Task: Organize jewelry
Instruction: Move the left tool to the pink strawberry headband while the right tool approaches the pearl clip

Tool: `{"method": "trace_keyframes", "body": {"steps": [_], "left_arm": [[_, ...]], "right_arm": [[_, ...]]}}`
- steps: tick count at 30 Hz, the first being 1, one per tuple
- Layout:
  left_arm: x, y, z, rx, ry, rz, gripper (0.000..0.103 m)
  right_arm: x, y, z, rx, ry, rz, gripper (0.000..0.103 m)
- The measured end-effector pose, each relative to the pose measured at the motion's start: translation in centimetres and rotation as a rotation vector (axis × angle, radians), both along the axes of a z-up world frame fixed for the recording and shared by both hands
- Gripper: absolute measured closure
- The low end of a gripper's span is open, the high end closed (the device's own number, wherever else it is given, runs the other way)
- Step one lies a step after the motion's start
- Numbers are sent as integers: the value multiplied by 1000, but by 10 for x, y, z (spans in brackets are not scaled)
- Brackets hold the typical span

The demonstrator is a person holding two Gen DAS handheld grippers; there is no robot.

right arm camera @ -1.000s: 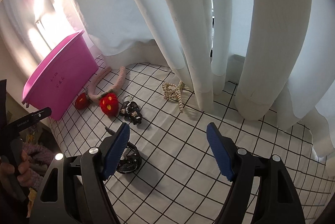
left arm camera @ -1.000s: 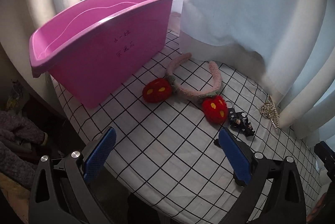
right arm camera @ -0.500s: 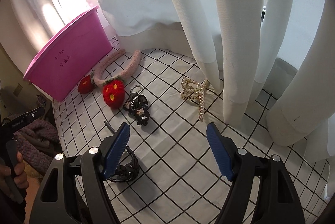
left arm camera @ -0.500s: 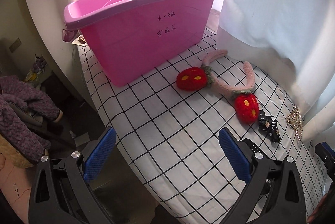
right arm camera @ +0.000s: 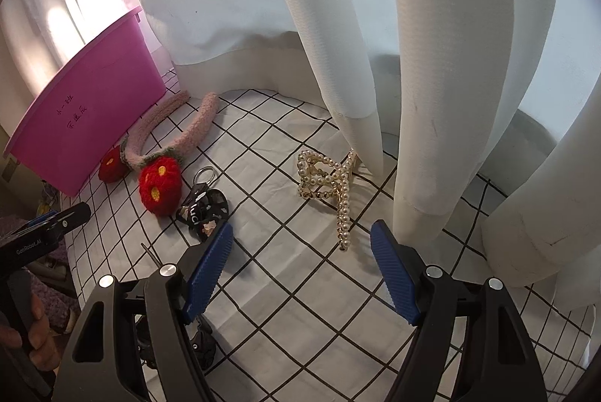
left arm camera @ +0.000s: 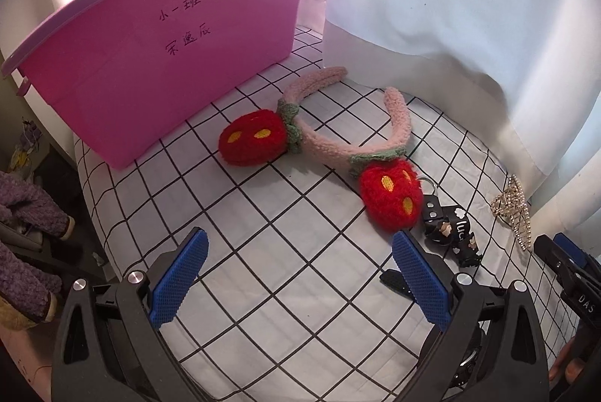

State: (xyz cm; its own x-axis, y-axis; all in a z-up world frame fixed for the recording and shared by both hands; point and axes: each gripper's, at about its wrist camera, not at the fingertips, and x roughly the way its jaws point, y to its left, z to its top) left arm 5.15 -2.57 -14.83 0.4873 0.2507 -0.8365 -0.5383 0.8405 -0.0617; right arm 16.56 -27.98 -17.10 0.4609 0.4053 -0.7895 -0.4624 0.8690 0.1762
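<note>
A pink fuzzy headband (left arm camera: 338, 146) with two red strawberry pompoms lies on the checked cloth, also in the right wrist view (right arm camera: 176, 135). A black keychain strap (left arm camera: 449, 229) (right arm camera: 203, 210) lies beside the right pompom. A pearl hair claw (right arm camera: 330, 184) (left arm camera: 512, 210) lies near the curtain. A pink bin (left arm camera: 161, 56) (right arm camera: 86, 116) stands at the back left. My left gripper (left arm camera: 296, 274) is open and empty, just short of the headband. My right gripper (right arm camera: 300, 266) is open and empty, just short of the pearl claw.
White curtains (right arm camera: 413, 64) hang onto the surface behind and to the right of the items. The surface's edge (left arm camera: 97, 214) drops off at the left, with purple clothing (left arm camera: 26, 214) below. A black item (right arm camera: 203, 345) lies partly hidden under my right gripper's left finger.
Both grippers have moved forward and lower toward the items: the left toward the headband, the right toward the pearl claw. Both stay open.
</note>
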Motion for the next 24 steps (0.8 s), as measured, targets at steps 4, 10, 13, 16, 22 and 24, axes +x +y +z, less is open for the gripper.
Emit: {"method": "trace_keyframes", "body": {"steps": [4, 10, 13, 16, 22, 24], "left_arm": [[18, 4, -5, -3, -4, -24, 6], [38, 19, -15, -43, -1, 3, 6], [46, 29, -19, -58, -1, 39, 6], [52, 41, -20, -70, -8, 82, 6], [69, 59, -28, -88, 18, 152, 6], [75, 60, -32, -68, 48, 166, 6]], "right_arm": [[11, 4, -11, -23, 4, -26, 31], [21, 8, -22, -14, 19, -43, 31], [22, 10, -24, -13, 15, -49, 31], [24, 12, -26, -15, 9, -53, 31], [32, 17, -33, -33, 6, -70, 31], [35, 19, -35, -44, 1, -75, 31]]}}
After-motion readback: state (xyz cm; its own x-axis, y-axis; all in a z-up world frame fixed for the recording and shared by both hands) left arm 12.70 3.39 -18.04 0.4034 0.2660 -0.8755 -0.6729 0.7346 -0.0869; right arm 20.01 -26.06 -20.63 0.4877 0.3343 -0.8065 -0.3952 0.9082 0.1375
